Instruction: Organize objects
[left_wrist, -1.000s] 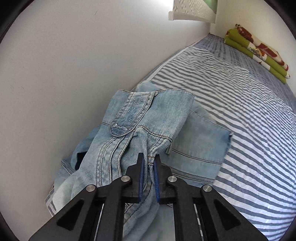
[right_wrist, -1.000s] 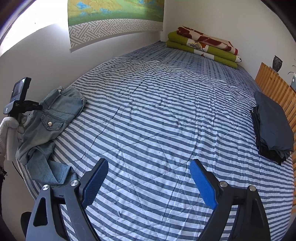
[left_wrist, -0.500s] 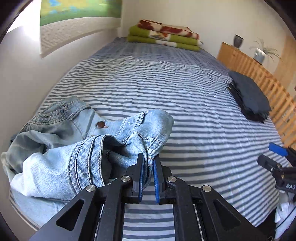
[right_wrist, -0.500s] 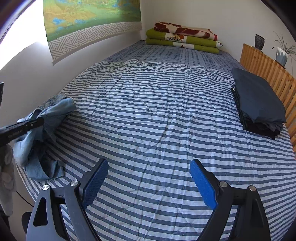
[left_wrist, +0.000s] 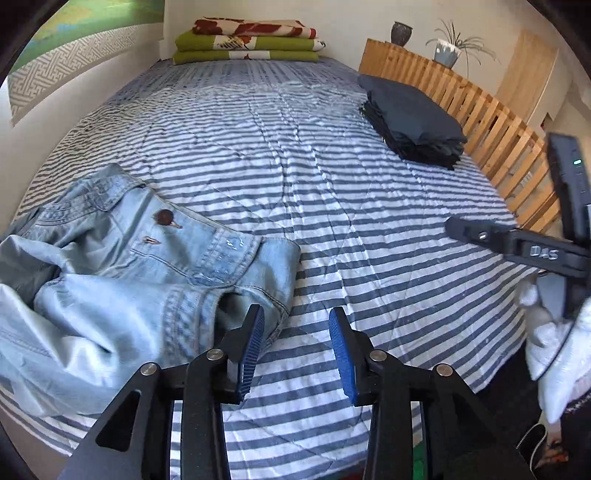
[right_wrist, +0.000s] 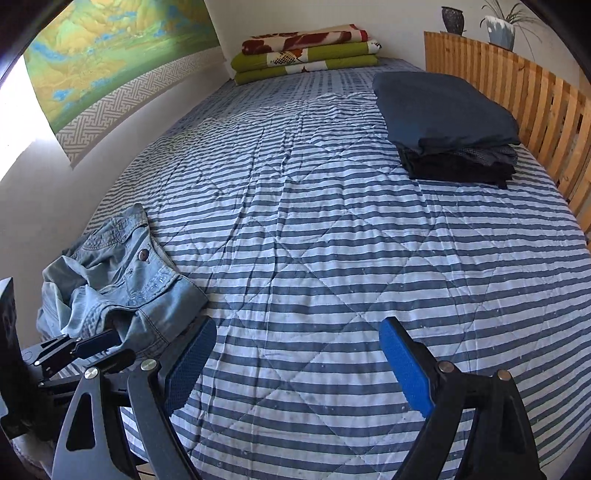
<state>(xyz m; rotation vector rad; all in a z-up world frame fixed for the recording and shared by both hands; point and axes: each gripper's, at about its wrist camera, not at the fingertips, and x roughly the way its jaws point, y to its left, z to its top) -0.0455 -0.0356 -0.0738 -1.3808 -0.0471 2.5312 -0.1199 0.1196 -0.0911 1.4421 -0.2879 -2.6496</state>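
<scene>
Plainly both tongs, left (left_wrist: 296, 338) and right (right_wrist: 297, 363), gape empty; jeans (left_wrist: 122, 273) run partly off-frame.

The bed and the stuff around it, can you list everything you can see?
Bed: one, blue and white striped cover, fills the middle.
Jeans: one pair, light blue, crumpled at the bed's near left edge.
Dark stack: one pile of folded clothes, navy and black, right side by the rail.
Blankets: one folded pile, green, with red and cream on top, at the far end.
Rail: one, wooden slats, along the right side.
Wall hanging: one, green and yellow, on the left wall.
Vase: one, dark, behind the rail.
Plant: one, in a pale pot, next to the vase.
Left gripper: open, blue pads, just right of the jeans.
Right gripper: open, blue pads, over the stripes.
</scene>
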